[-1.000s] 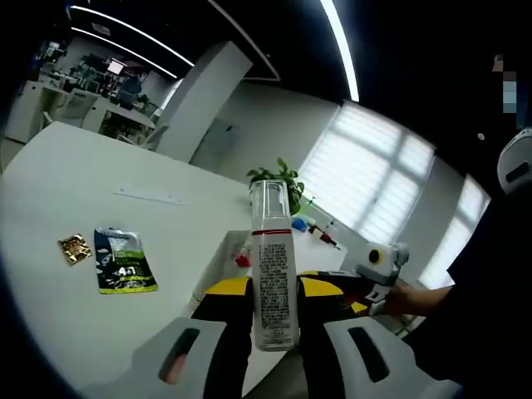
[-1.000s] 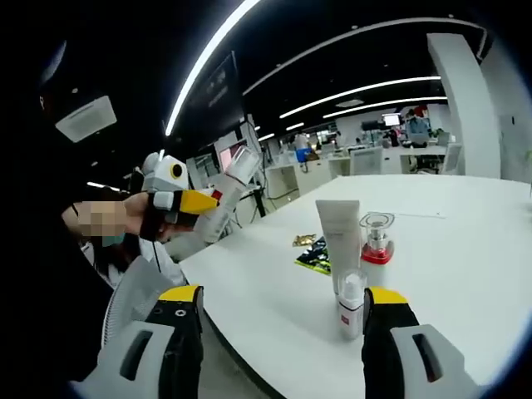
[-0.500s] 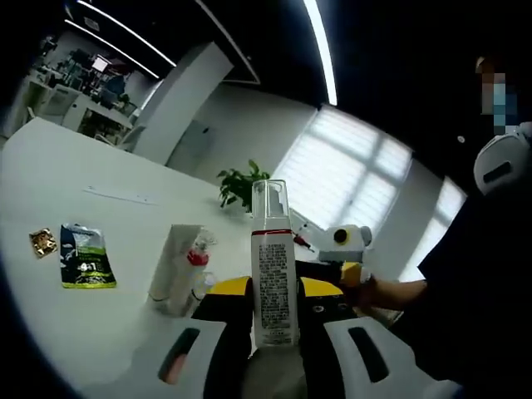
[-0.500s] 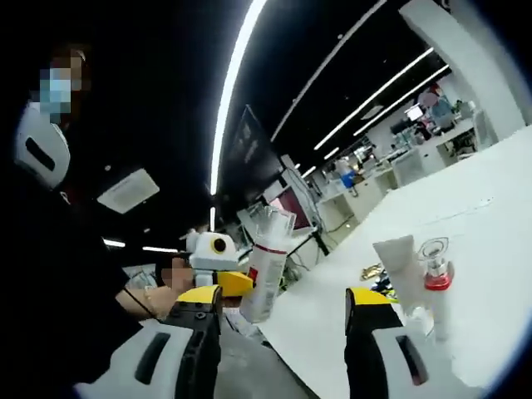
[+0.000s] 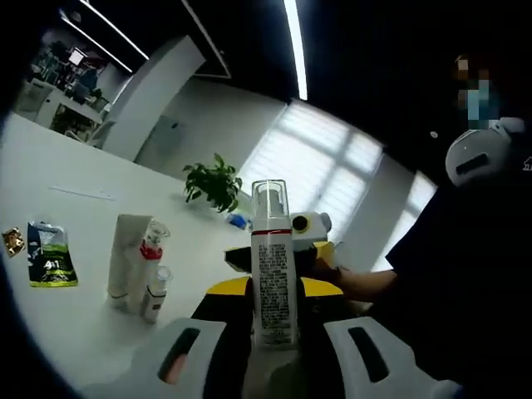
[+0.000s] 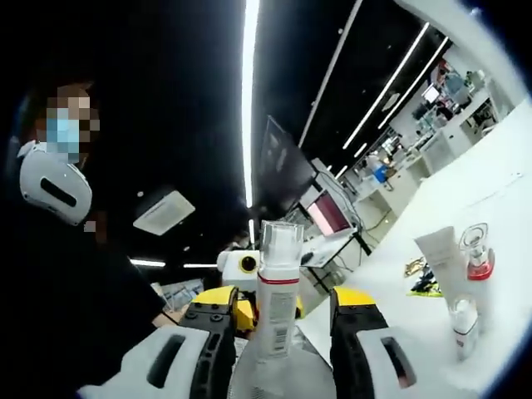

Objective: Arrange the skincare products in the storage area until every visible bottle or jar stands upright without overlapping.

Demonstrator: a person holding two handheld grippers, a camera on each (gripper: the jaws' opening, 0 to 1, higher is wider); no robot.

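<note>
Since one second ago the right gripper [image 6: 278,349] has come in around the pump bottle [image 5: 273,274], which then showed well off to its left; the two grippers are now close together, facing each other across it. Both views have also swung, so the standing products sit differently in frame; that is camera motion, not theirs.

Left to right in the left gripper view: a green sachet [image 5: 50,264] and a small gold packet [image 5: 11,240] lie flat on the white table [image 5: 75,174]; next a white tube [image 5: 129,258], a red-collared bottle [image 5: 150,253] and a small white bottle [image 5: 155,293] stand upright, close together. The pump bottle is held off the table, clenched low on its body by the left gripper [image 5: 273,320], upright in that view.

The right gripper's jaws stand either side of the same bottle, apparently not yet touching it; I judge them released.

Risks: this looks like a hand-over in mid-air. If the left releases before the right has clamped, the bottle drops. A grip taken low on a tall bottle may let it tip. On placing, the crowded trio could be knocked over if the bottle is set too near.

Pose: both grippers are raised clear of the table.
</note>
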